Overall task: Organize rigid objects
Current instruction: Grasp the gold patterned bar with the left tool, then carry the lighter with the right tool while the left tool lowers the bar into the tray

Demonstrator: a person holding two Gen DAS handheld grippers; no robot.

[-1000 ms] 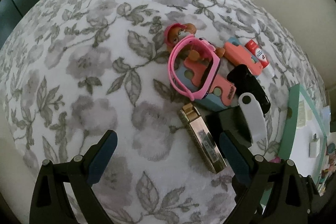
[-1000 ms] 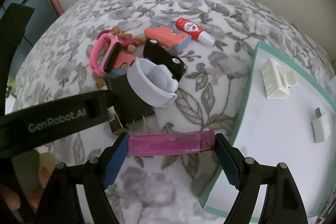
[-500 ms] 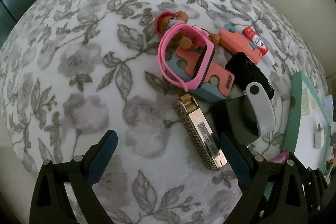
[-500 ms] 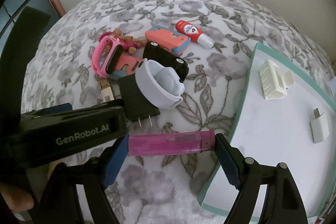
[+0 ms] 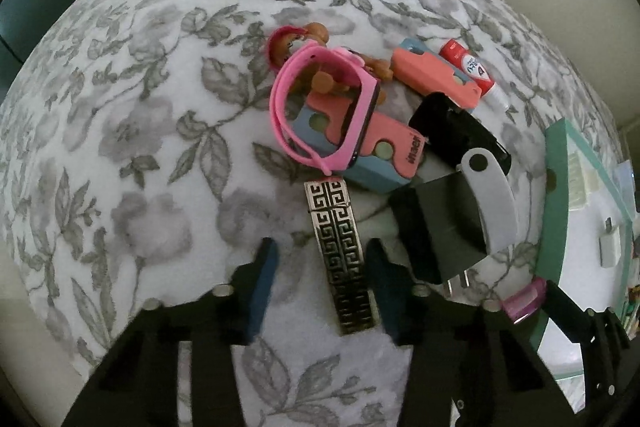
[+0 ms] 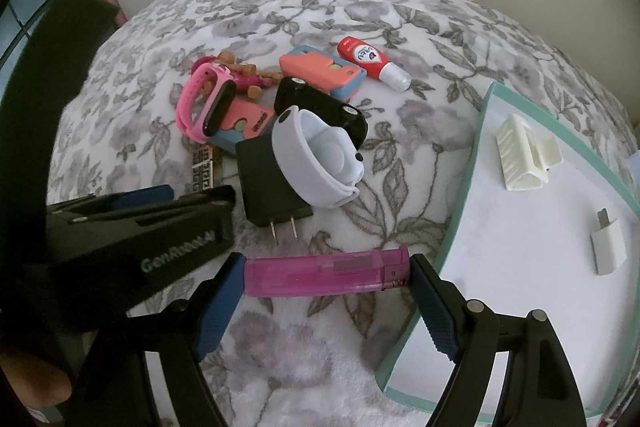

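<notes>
A silver lighter with a black key pattern (image 5: 340,259) lies on the flowered cloth between the jaws of my left gripper (image 5: 324,287). Those jaws are closing. The right pad is at the lighter's edge, while a gap still shows on the left side. My right gripper (image 6: 326,275) is shut on a pink translucent lighter (image 6: 326,275), held end to end just above the cloth. The left gripper (image 6: 192,193) also shows in the right wrist view, to the left of the pink lighter.
A pile sits beyond the silver lighter: pink watch (image 5: 320,107), coral and blue cases (image 5: 436,79), black toy car (image 5: 452,127), black plug (image 5: 436,223), pale wristband (image 5: 492,203), red bottle (image 5: 472,71). A teal-rimmed tray (image 6: 464,211) on the right holds a white clip (image 6: 524,155) and adapter (image 6: 610,247).
The left gripper's jaws have narrowed from wide apart to close around the silver lighter, which now shows its patterned face and lies between them. The right gripper and pink lighter have not moved.
</notes>
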